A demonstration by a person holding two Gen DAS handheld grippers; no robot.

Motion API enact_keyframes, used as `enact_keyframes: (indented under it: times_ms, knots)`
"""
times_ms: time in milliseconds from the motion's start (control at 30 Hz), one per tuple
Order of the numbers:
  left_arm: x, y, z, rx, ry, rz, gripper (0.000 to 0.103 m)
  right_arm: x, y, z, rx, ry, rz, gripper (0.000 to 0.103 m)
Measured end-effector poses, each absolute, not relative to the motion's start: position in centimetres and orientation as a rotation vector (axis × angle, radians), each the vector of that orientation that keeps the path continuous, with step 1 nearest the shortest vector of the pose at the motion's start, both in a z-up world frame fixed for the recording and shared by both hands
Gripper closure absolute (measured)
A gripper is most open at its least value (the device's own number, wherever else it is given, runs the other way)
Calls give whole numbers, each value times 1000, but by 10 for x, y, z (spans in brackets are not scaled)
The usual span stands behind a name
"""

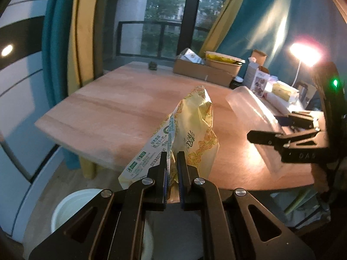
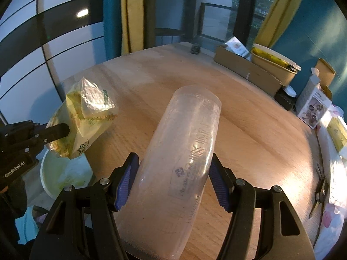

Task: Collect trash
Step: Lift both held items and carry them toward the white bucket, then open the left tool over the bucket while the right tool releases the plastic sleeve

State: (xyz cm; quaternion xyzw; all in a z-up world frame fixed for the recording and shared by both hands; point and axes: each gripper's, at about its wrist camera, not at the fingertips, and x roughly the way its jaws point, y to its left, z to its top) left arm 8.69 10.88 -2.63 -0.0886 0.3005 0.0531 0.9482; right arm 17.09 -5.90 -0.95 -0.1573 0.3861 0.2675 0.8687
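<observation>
L gripper (image 1: pixel 172 169) jaws pinched tight on the yellow wrapper (image 1: pixel 190 130), held above the white bin (image 1: pixel 71 205), which sits on the floor by the surface (image 2: pixel 249 130) edge. R gripper (image 2: pixel 173 177) jaws wide, clamped across the clear plastic cup (image 2: pixel 184 151), long axis pointing away from jaws over the surface. L is nearer the bin; likely drops first.

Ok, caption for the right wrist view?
Right gripper clamps clear plastic cup above wooden table.

Dim dusk room, warm lamp glare, heavy fisheye bending.
A lamp (image 1: pixel 304 54) flared at the right, casting an orange sheen on the table (image 1: pixel 121 112); the window (image 1: pixel 167 15) gave weak grey light, edges curved and darkened, and the background was softly blurred.
</observation>
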Motion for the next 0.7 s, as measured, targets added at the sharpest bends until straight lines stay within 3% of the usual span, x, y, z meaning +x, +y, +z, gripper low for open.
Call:
enact_keyframes:
  times_ms: [700]
  knots:
    - [-8,196,-114,-362,733,469,94,135,28,-11,-465,768,754,38]
